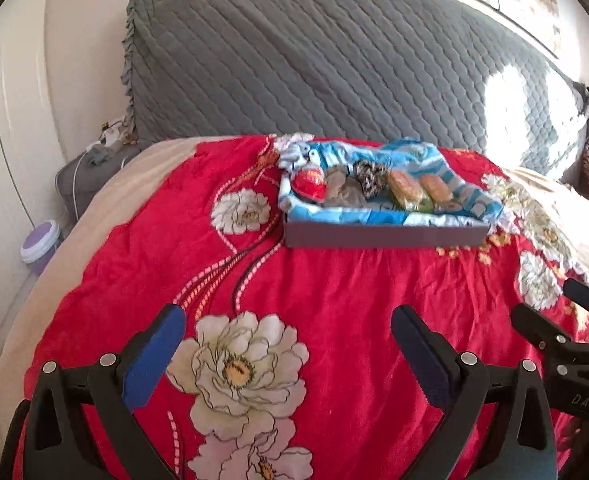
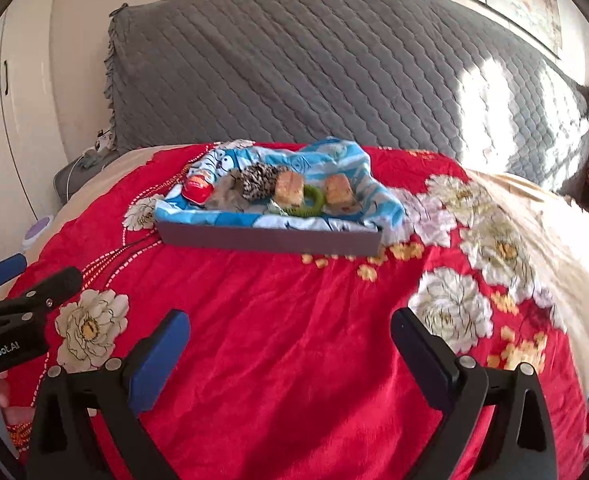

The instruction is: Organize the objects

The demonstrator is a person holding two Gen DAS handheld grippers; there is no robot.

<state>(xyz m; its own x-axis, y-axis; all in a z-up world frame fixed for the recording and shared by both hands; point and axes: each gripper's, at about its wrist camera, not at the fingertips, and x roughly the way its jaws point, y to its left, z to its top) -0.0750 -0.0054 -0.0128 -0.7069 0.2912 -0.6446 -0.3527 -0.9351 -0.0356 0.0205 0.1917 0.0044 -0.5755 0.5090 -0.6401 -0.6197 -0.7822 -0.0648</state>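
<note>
Both the left gripper [image 1: 288, 330] and the right gripper [image 2: 290, 334] hang with jaws spread wide, holding nothing, above the red flowered bedspread [image 2: 278, 320]. The grey tray [image 2: 270, 240], lined with blue cloth [image 2: 346, 156], sits farther up the bed and holds a red pouch [image 2: 198, 192], two bread-like pieces [image 2: 288, 190] and a green ring [image 2: 312, 202].

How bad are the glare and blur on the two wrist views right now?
Left wrist view: sunlight blows out a patch of the grey quilted headboard; the shallow grey box lined with blue cloth looks slightly soft. Right wrist view: dappled glare on the same headboard, motion smear on the red floral bedspread at right. Fisheye bending in both.
</note>
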